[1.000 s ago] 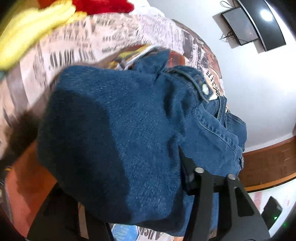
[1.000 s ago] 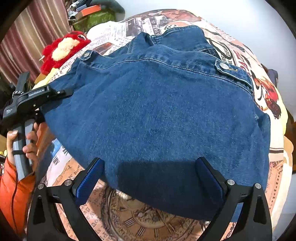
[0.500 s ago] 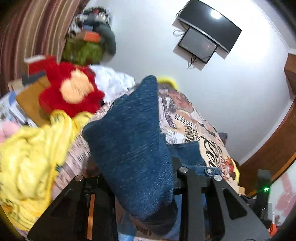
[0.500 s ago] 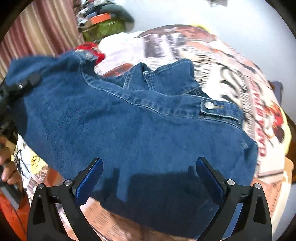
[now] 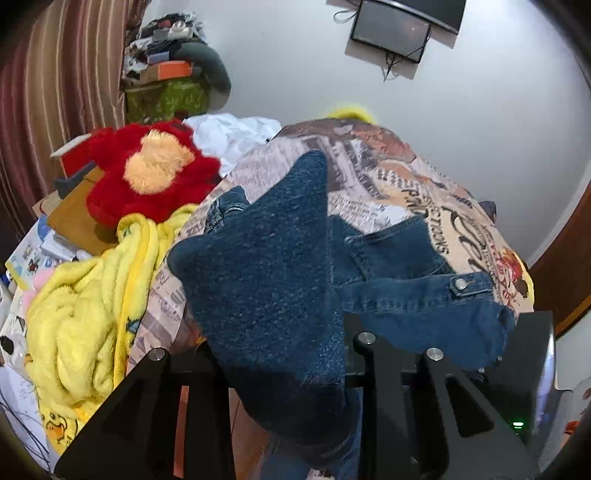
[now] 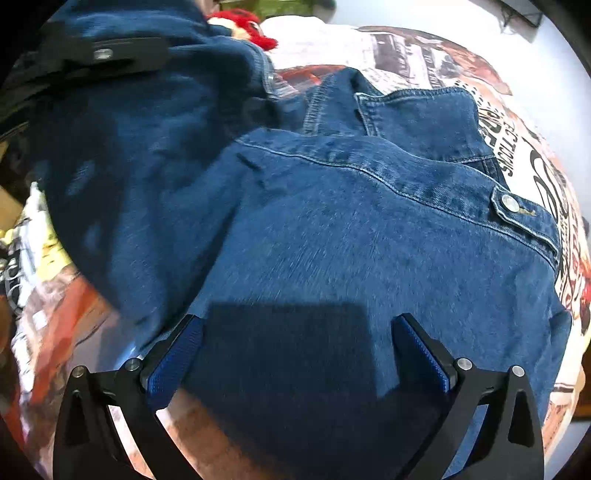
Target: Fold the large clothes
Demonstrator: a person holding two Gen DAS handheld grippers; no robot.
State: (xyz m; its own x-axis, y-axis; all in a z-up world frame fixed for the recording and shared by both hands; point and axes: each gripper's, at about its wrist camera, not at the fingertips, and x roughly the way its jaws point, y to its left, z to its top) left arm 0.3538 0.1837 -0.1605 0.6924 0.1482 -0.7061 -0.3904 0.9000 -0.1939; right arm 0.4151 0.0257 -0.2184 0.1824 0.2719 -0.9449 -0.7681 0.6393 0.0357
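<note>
A blue denim jacket [image 6: 369, 229] lies on a bed with a newspaper-print cover [image 5: 369, 177]. My left gripper [image 5: 280, 354] is shut on a fold of the jacket [image 5: 273, 266] and holds it lifted above the bed. The rest of the jacket, with a metal snap button [image 5: 460, 283], lies to the right. My right gripper [image 6: 295, 332] is open over the jacket's near hem, its blue pads [image 6: 173, 362] wide apart, with denim between and under them. The left gripper's body [image 6: 107, 55] shows at the upper left of the right wrist view, carrying the raised side.
A yellow blanket [image 5: 81, 317] and a red plush toy [image 5: 147, 173] lie left of the bed. White cloth [image 5: 232, 133] lies behind them. Boxes and clutter [image 5: 166, 85] stand by the striped curtain. A screen [image 5: 391, 29] hangs on the wall.
My left gripper has lifted its side of the jacket and swung it up and over toward the middle. The right gripper stayed open at the near hem as the jacket shifted under it.
</note>
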